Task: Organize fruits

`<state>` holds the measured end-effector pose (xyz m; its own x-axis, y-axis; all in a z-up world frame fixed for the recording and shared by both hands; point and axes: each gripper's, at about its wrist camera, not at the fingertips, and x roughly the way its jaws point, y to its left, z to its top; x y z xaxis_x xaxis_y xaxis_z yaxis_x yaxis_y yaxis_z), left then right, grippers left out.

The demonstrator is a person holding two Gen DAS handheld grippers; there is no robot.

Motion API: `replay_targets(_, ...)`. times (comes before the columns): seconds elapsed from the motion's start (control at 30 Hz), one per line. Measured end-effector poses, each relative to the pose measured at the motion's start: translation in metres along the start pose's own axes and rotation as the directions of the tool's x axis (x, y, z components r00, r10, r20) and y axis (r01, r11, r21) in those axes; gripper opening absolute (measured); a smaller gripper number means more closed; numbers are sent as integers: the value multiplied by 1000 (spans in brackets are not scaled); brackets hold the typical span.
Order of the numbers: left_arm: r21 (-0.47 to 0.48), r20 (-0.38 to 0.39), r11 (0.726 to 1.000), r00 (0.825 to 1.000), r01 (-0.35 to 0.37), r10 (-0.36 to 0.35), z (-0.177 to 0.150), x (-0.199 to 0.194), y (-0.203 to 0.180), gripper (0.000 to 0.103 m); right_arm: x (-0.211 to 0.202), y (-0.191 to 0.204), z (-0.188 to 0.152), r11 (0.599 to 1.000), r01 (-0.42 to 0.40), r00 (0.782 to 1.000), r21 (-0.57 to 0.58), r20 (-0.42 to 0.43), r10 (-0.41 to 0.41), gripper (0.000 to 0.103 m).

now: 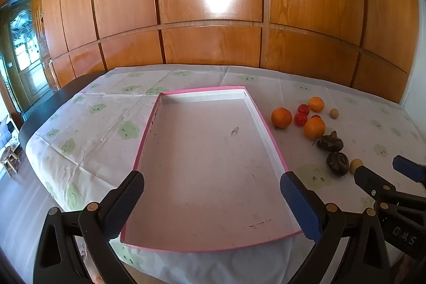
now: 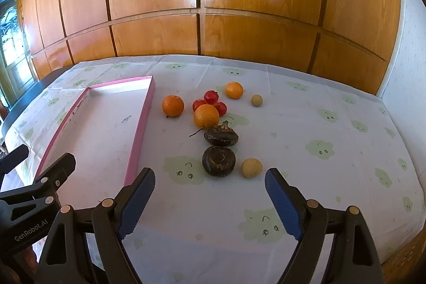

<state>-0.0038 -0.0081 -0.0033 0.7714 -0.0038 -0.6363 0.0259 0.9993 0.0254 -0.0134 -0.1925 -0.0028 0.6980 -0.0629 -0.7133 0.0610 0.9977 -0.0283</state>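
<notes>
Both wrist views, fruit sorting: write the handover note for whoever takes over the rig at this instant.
Left gripper: jaws open, holding nothing, hovering over the near end of the pink-rimmed tray.
Right gripper: jaws open, holding nothing, aimed at the nearest dark fruit and the tan ball.
On the cloth right of the tray: three oranges, three red fruits, a second dark fruit, a far tan ball.
Done: nothing; the tray holds no fruit.
Left: move every fruit into the tray.

Left claw (image 1: 211, 193) and right claw (image 2: 210, 192), jaws wide apart
</notes>
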Motion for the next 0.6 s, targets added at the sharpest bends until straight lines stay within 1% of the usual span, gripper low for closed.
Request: replay_targets(0.6,-2,-5,1000,1000,7,-7,-4,1,-1,103,0,1,0,1000,1,1000,2,5,-1,86)
